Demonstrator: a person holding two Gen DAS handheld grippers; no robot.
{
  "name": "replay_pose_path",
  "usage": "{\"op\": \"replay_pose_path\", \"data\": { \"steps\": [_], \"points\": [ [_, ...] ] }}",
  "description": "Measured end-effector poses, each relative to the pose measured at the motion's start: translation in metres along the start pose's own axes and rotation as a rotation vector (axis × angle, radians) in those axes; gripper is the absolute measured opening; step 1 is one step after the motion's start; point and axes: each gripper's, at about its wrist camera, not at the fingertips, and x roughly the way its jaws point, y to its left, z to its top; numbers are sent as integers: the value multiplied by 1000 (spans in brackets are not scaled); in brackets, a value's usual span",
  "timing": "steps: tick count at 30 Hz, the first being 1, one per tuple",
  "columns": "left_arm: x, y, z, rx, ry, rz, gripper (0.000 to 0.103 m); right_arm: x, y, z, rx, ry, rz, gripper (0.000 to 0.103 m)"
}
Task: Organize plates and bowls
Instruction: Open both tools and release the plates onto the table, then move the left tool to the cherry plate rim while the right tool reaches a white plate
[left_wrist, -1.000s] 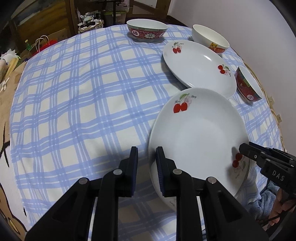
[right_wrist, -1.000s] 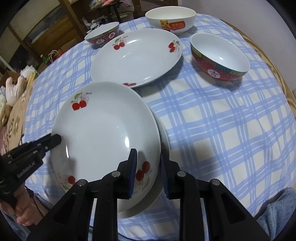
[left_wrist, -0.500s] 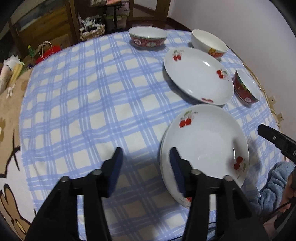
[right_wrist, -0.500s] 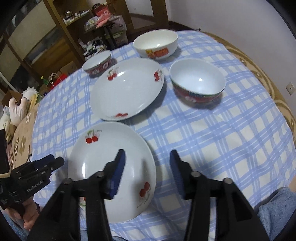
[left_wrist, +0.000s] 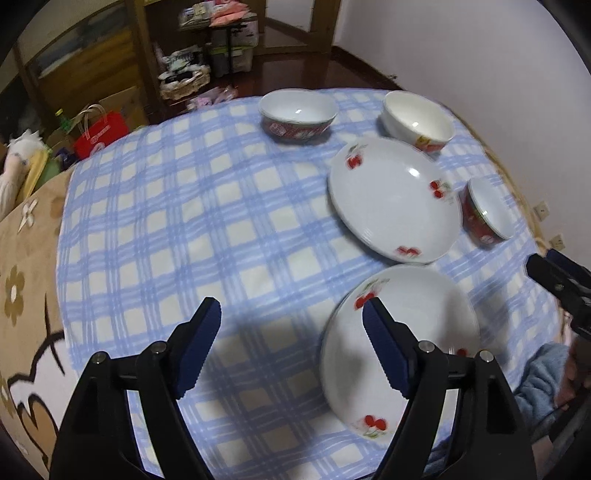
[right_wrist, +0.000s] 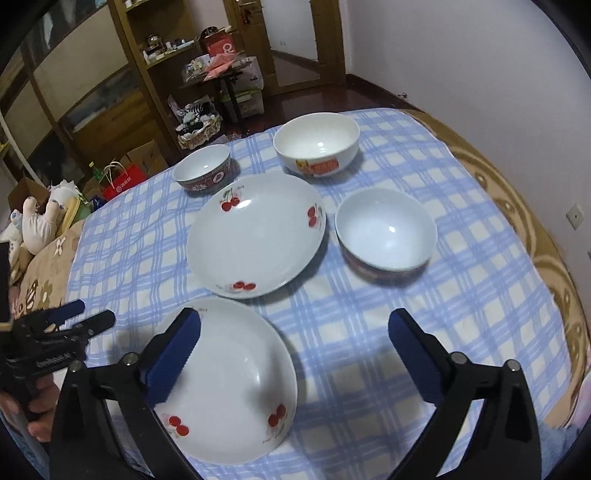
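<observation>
Both grippers hang above the blue-and-white checked tablecloth (right_wrist: 424, 332), holding nothing; the left gripper (left_wrist: 291, 332) gapes wide, the right gripper (right_wrist: 293, 343) gapes wider; below them sits the near white cherry-printed ceramic plate (right_wrist: 229, 384), apparently atop another; the second white cherry plate (right_wrist: 255, 236) lies just beyond, ringed by three bowls; glazed china, stiff, slippery, breakable; I'd pinch the raised rim squarely and lift level.

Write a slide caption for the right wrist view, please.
Open right gripper above a checked tablecloth with two cherry plates and three bowls.
</observation>
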Motion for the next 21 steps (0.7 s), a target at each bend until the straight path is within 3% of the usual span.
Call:
{"op": "replay_pose_path", "data": {
  "steps": [8,11,21],
  "points": [
    [-17,-19,41,92,-88,76,78,6,-4,38,-16,-20,-10,103],
    [-19,-24,55,101,-111,66,78,7,-9,53,16,-34,31,103],
    [-9,-30,88,54,-142,44,78,13,-4,90,-45,-119,-10,103]
  ]
}}
